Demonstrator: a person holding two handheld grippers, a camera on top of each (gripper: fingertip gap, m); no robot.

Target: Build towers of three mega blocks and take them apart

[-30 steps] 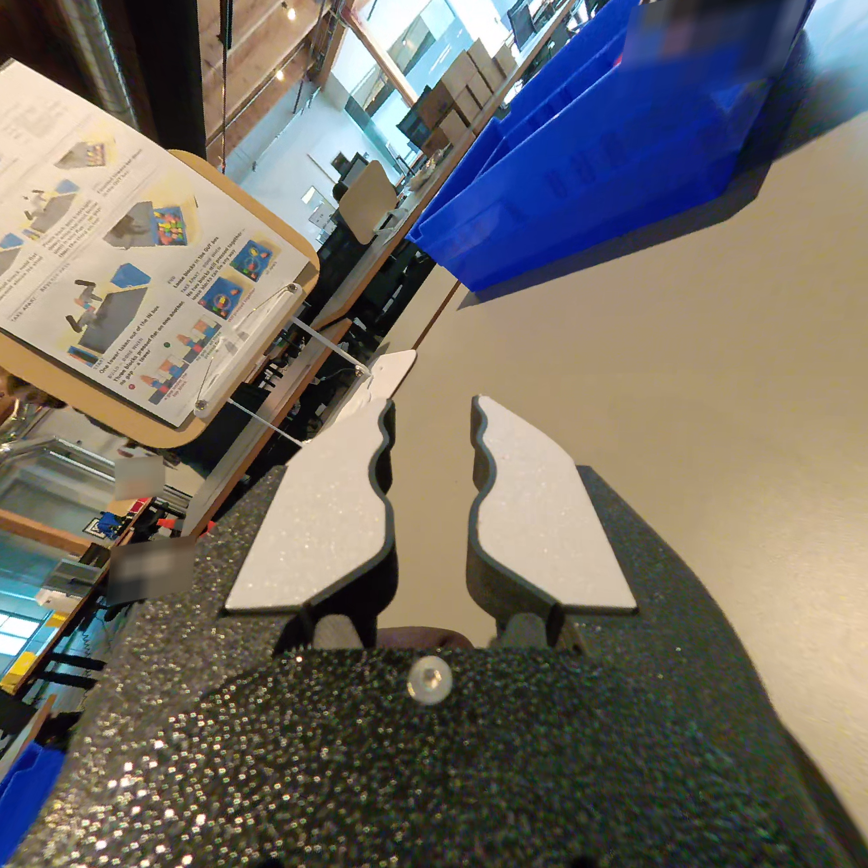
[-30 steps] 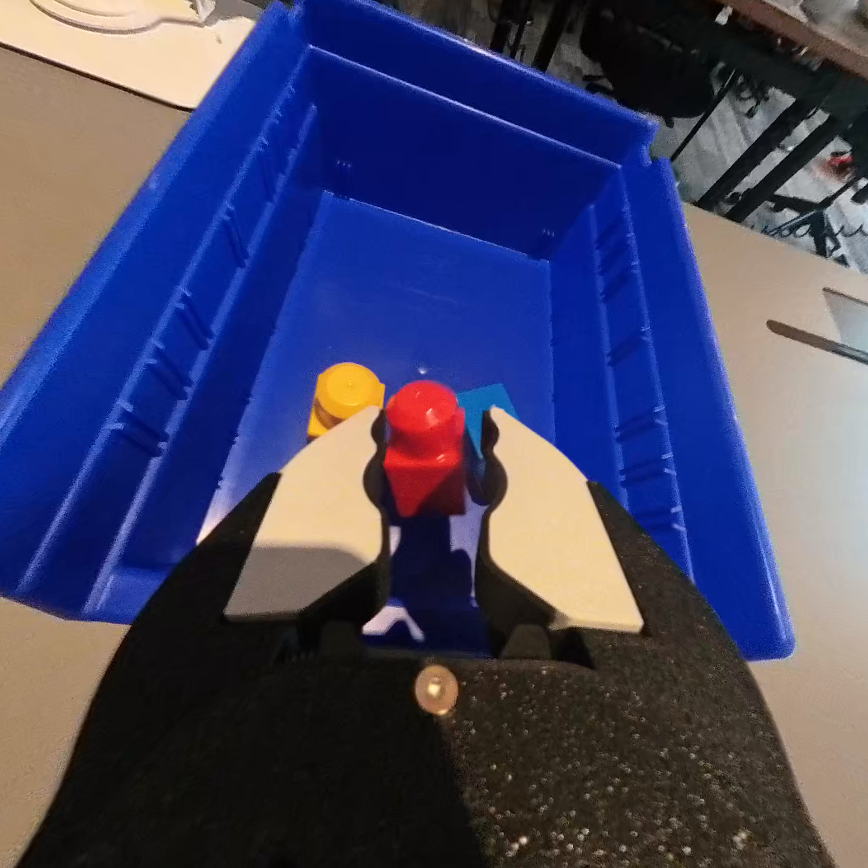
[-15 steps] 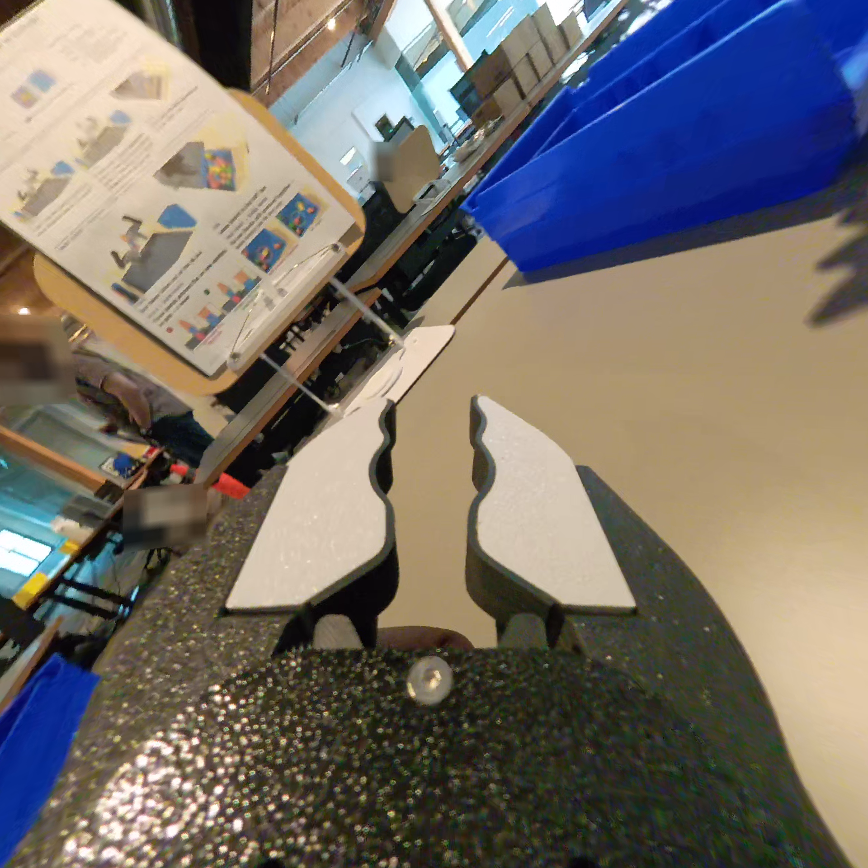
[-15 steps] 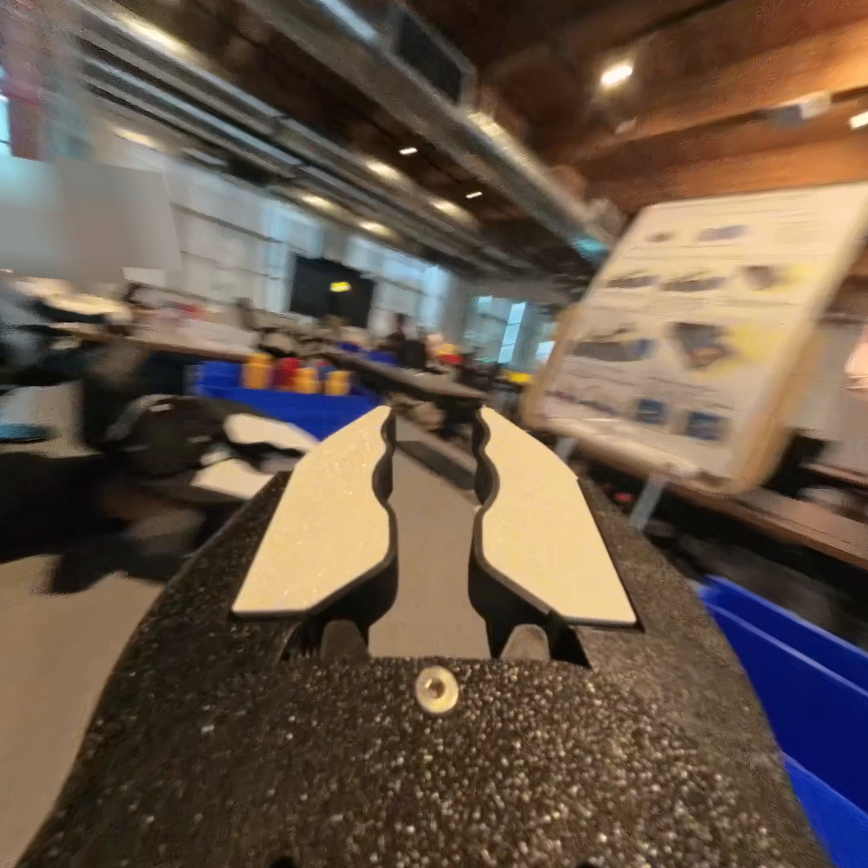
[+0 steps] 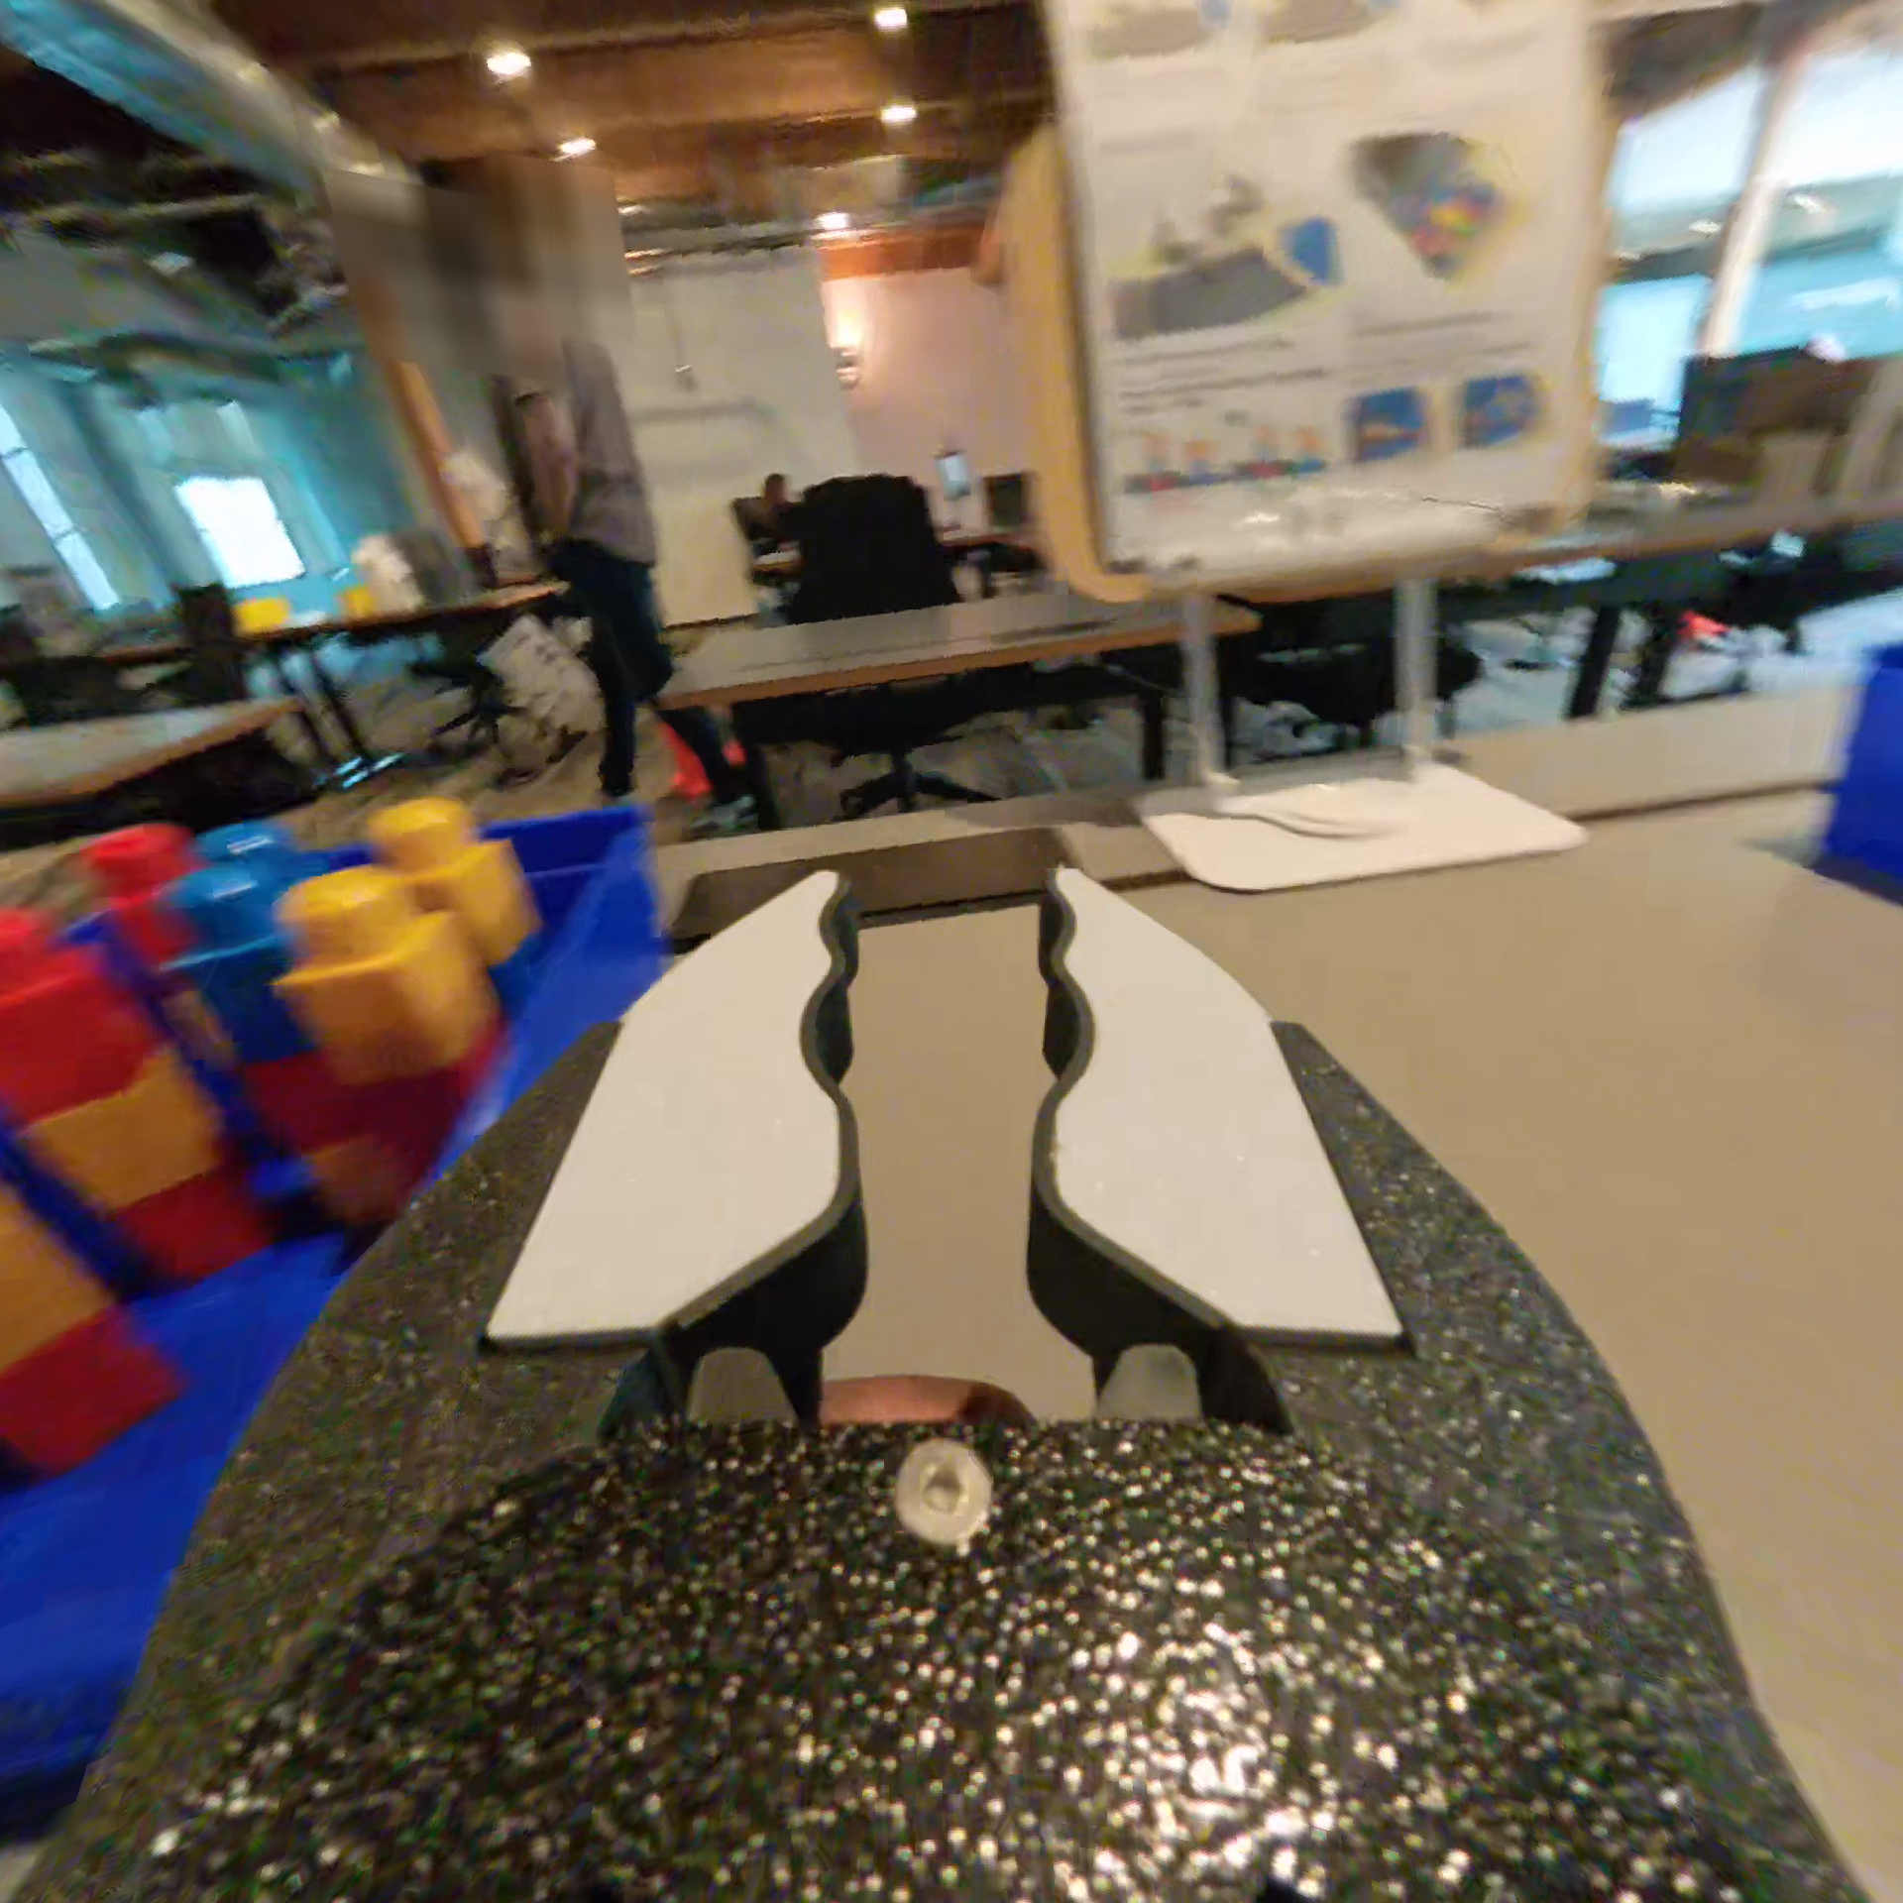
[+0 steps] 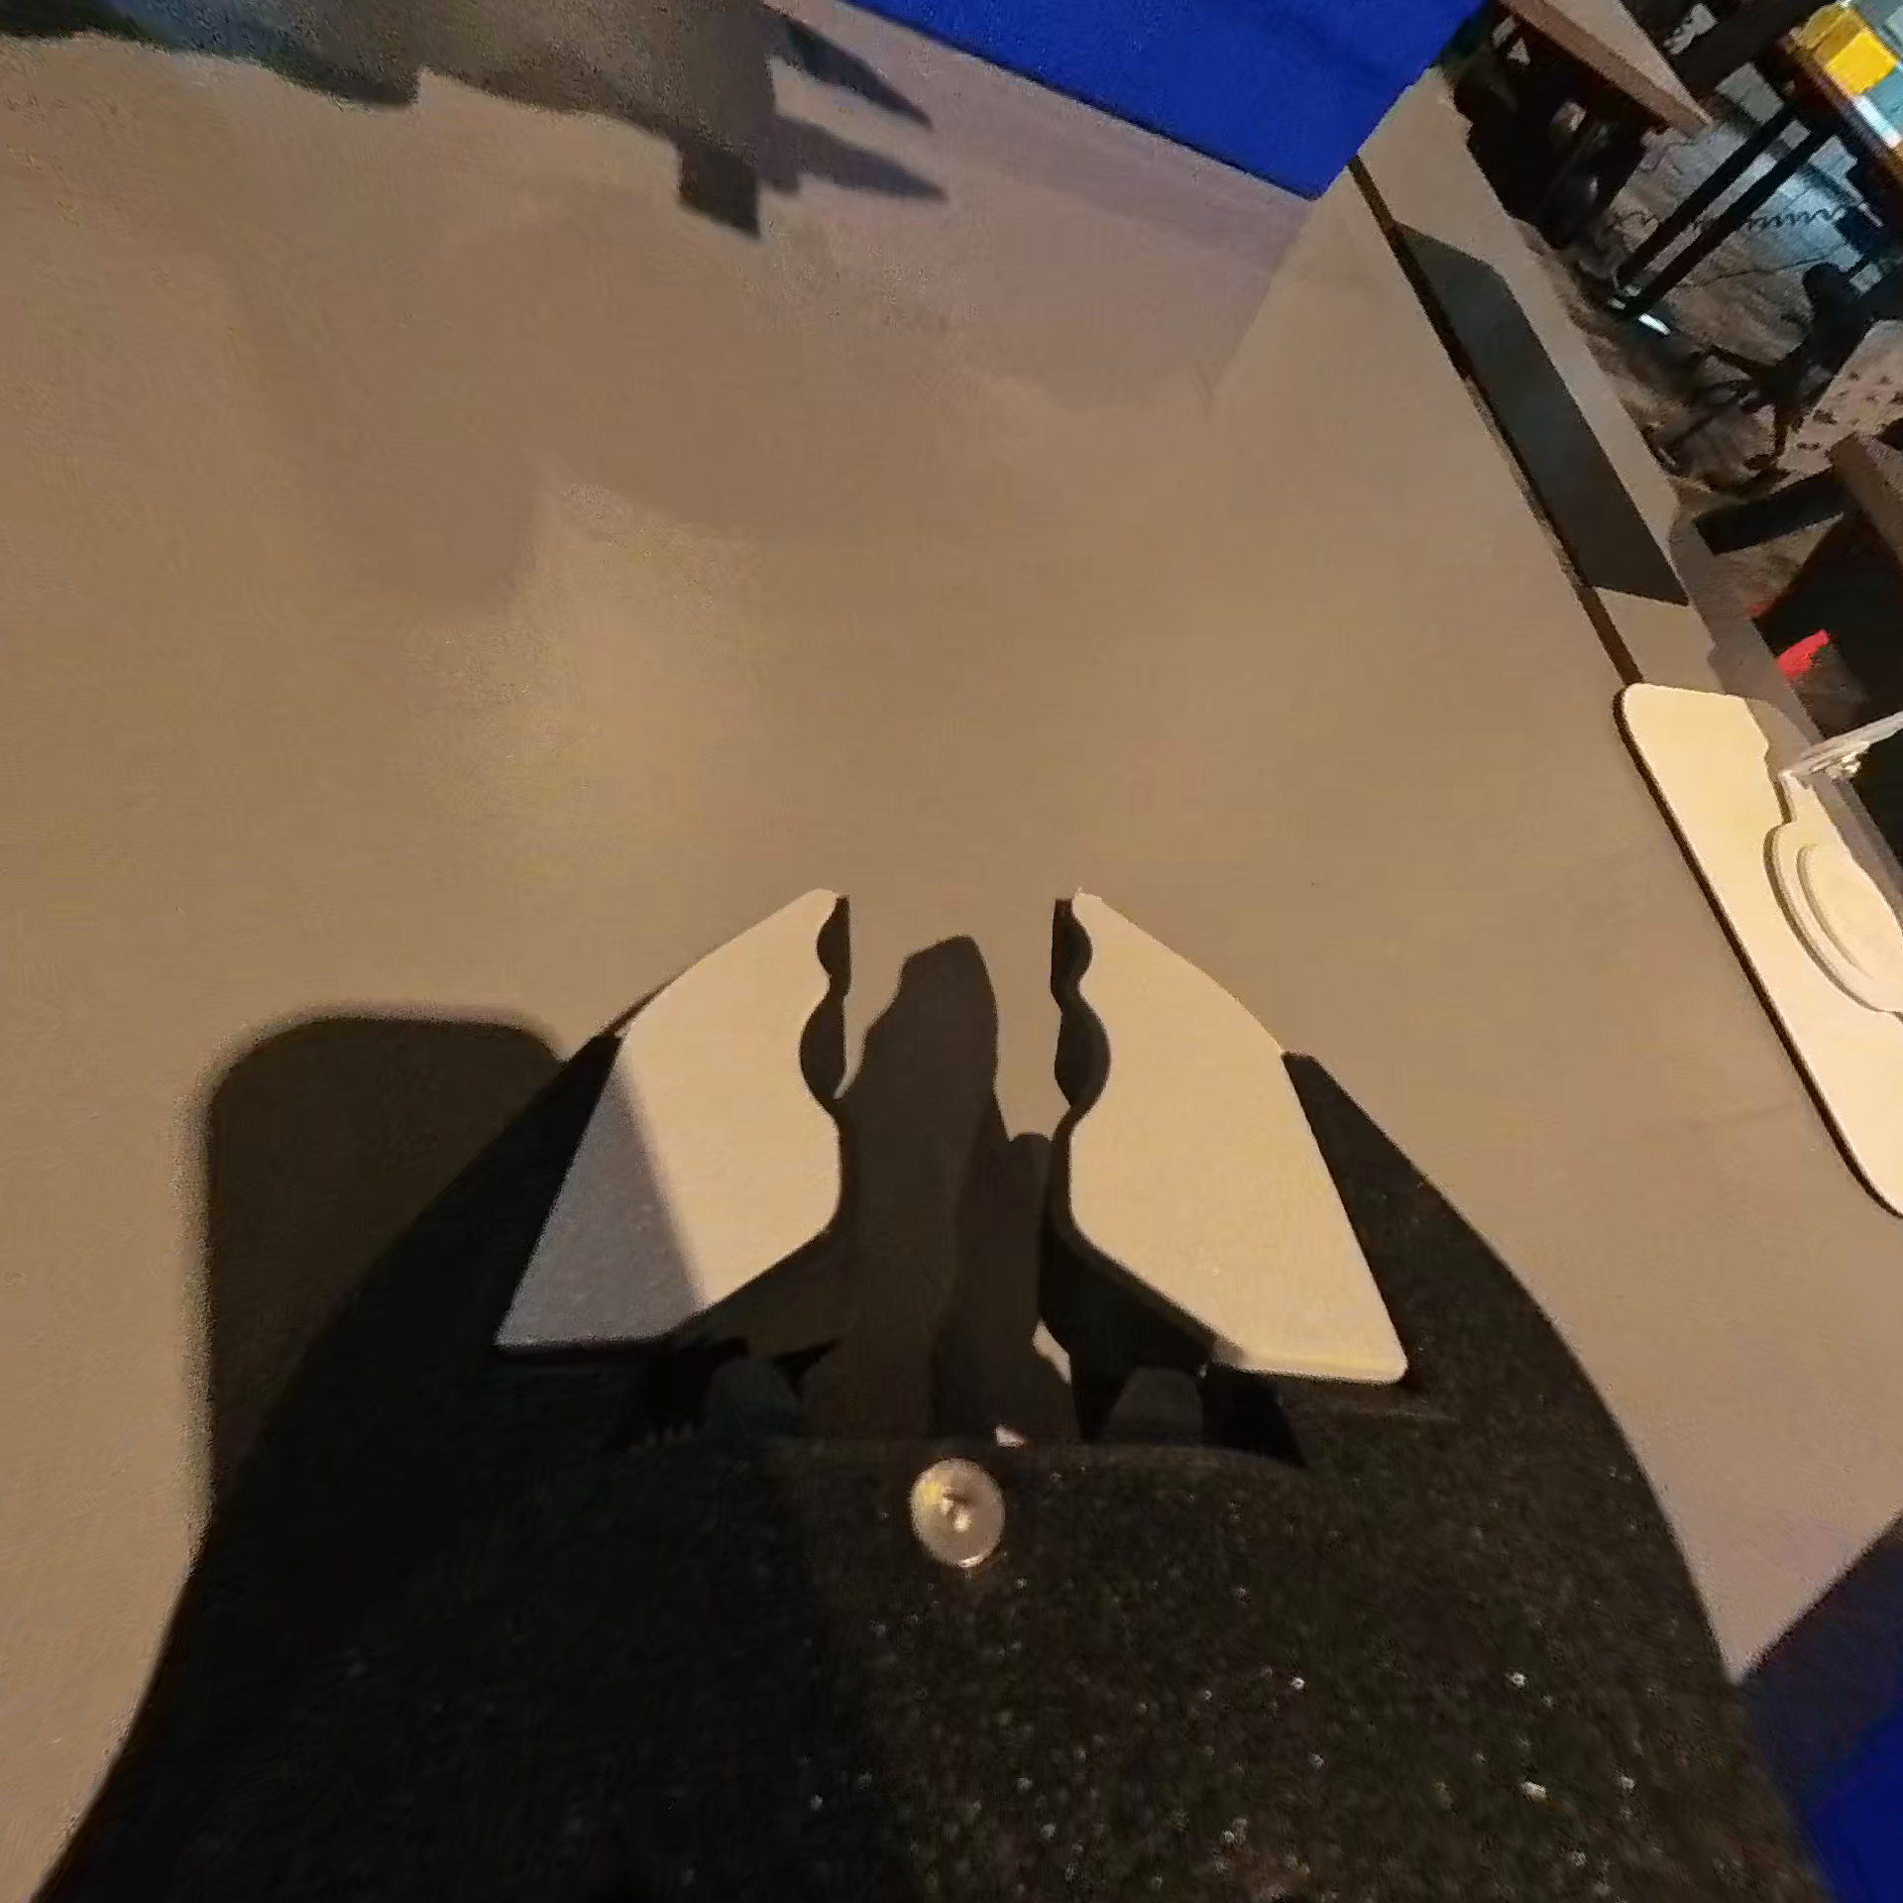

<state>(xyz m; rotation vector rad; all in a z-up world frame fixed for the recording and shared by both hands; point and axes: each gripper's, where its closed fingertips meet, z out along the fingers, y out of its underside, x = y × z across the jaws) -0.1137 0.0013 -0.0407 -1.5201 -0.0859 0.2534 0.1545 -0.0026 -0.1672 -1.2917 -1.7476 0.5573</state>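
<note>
Several towers of red, yellow and blue mega blocks (image 5: 257,1030) stand in a blue bin (image 5: 577,958) at the left of the left wrist view, blurred. My left gripper (image 5: 942,896) is open and empty, level above the table, just right of that bin. My right gripper (image 6: 953,906) is open and empty, pointing down at the bare tan table (image 6: 721,566). No block shows in the right wrist view.
A white stand base (image 5: 1359,824) with an instruction board (image 5: 1318,268) stands at the table's far edge; the base also shows in the right wrist view (image 6: 1751,927). A blue bin (image 6: 1184,72) lies at the top there. Another blue bin edge (image 5: 1869,762) is far right. A person stands beyond the table. My hands' fingertips stand some 30 cm from each other.
The right gripper no longer has the red block between its fingers; it left the bin and swung over bare table. The left gripper turned level toward the bin of towers.
</note>
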